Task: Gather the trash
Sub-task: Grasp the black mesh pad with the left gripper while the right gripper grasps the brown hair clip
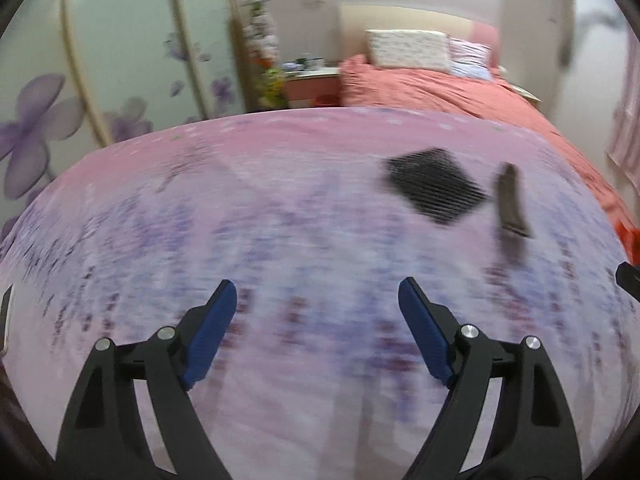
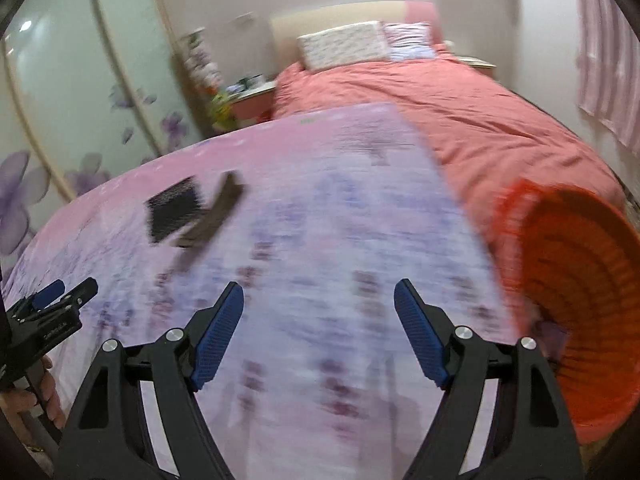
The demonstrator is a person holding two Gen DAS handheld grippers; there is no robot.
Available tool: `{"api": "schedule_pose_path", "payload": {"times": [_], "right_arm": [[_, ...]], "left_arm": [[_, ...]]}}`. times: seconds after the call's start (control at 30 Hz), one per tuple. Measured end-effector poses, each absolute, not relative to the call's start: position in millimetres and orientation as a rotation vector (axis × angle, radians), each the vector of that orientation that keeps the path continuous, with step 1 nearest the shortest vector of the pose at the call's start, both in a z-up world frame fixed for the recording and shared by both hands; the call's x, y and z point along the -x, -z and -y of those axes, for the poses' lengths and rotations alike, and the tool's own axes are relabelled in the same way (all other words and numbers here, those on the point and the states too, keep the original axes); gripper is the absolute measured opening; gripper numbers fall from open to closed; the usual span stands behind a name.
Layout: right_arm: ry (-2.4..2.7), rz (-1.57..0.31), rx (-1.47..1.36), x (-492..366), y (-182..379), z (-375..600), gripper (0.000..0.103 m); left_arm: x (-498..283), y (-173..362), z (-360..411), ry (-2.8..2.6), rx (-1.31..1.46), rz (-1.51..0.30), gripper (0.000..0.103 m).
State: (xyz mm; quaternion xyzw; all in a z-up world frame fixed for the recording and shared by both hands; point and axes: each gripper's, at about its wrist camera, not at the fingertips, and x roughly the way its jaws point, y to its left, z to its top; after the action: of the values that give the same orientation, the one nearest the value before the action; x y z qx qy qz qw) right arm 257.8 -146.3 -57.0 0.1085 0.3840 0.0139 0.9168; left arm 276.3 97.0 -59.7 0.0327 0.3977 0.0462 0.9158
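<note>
Left wrist view shows the left tongs (image 1: pixel 316 300) spread wide with nothing between the blue pads, hovering over a desk (image 1: pixel 280 216) draped in a pink and lavender cloth. Two pieces of trash lie on it, as yet uncollected: a black mesh square (image 1: pixel 434 185) and, just beside it, a dark brown wrapper (image 1: pixel 510 202), both ahead and to the right of these tongs, well apart from them. From the right wrist, the right tongs (image 2: pixel 318 300) are equally wide and empty, with the same two pieces ahead to their left. An orange basket (image 2: pixel 576 280) sits at the right, next to the desk by the bed (image 2: pixel 460 112); something small and blurred lies near its mouth. I judge that most of the collecting is left.
</note>
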Motion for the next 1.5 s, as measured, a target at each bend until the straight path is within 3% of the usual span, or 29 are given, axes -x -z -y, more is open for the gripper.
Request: {"api": "schedule_pose_path", "payload": {"times": [0.4,0.5,0.53,0.87,1.33,1.37,1.4,1.47,1.5], "right_arm": [[0.01,-0.87,-0.288,-344,75,92,0.069],[0.05,-0.876,-0.186,-352,79,79,0.05],[0.048,-0.876,-0.167,-349,78,78,0.029],[0.122,-0.869,-0.171,-284,78,149,0.028],[0.104,-0.868,-0.225,-285,80,154,0.029],[0.104,-0.868,-0.225,-286,81,154,0.029],[0.103,-0.867,-0.227,-286,80,154,0.029],[0.099,-0.867,-0.234,-284,80,157,0.029],[0.098,-0.866,-0.235,-284,81,156,0.029]], "left_arm": [[-293,81,-137,-0.073,0.035,-0.927,0.082],[-296,82,-135,-0.068,0.028,-0.937,0.084],[-297,83,-135,-0.067,0.028,-0.937,0.084],[-302,80,-115,-0.014,0.054,-0.913,0.085],[-426,83,21,-0.056,-0.128,-0.911,0.094],[-431,83,21,-0.053,-0.118,-0.905,0.091],[-434,83,22,-0.029,-0.09,-0.912,0.078],[-434,83,22,0.012,-0.052,-0.912,0.065],[-432,83,25,0.032,-0.059,-0.906,0.052]]}}
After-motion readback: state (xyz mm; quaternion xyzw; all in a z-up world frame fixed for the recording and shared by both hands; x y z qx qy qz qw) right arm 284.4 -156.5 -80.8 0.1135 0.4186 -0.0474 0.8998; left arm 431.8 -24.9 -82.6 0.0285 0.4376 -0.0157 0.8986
